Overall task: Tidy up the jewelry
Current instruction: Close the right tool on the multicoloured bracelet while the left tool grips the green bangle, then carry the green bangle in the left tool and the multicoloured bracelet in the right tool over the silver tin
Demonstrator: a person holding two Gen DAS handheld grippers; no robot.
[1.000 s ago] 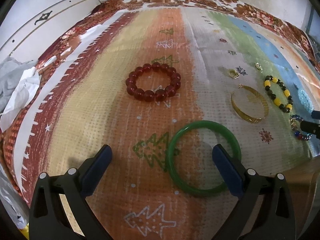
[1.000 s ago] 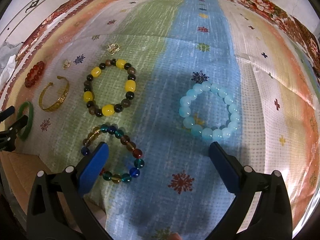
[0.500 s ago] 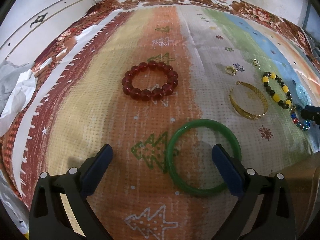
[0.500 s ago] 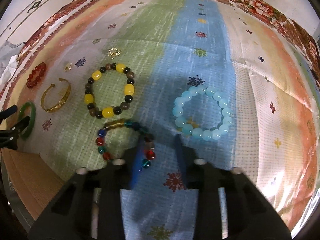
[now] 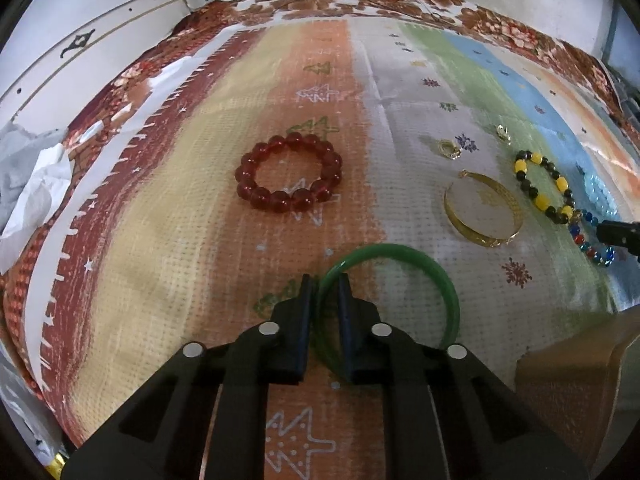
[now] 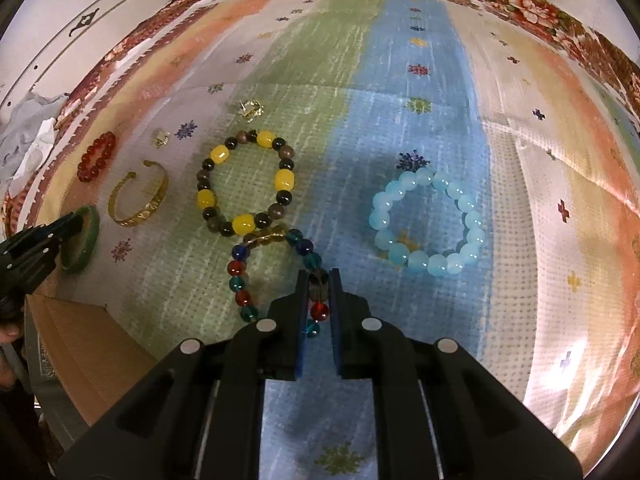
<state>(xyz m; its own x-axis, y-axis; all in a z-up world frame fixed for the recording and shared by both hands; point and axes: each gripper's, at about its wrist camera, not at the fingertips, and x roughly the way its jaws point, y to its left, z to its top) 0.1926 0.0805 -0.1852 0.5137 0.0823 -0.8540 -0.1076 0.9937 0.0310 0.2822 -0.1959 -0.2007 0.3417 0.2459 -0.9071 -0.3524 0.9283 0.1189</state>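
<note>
My left gripper (image 5: 323, 280) is shut on the left rim of a green bangle (image 5: 436, 272) that lies on the striped cloth (image 5: 160, 240); the bangle also shows at the far left of the right wrist view (image 6: 90, 236). My right gripper (image 6: 319, 274) is shut on the right side of a multicolour bead bracelet (image 6: 240, 268). A red bead bracelet (image 5: 289, 178), a gold cuff (image 5: 482, 208) and a yellow-and-black bead bracelet (image 6: 246, 182) lie apart on the cloth. A light blue bead bracelet (image 6: 428, 224) lies to the right of my right gripper.
Two small gold pieces (image 6: 251, 110) (image 6: 161, 137) lie beyond the bracelets. A brown cardboard box (image 6: 92, 340) sits at the cloth's near edge, between the two grippers. Crumpled white paper (image 5: 28, 184) lies off the cloth's left edge by a white wall.
Both grippers have closed from wide open: the left on the green bangle's rim, the right on the multicolour bracelet, which slid a little forward and right on the cloth.
</note>
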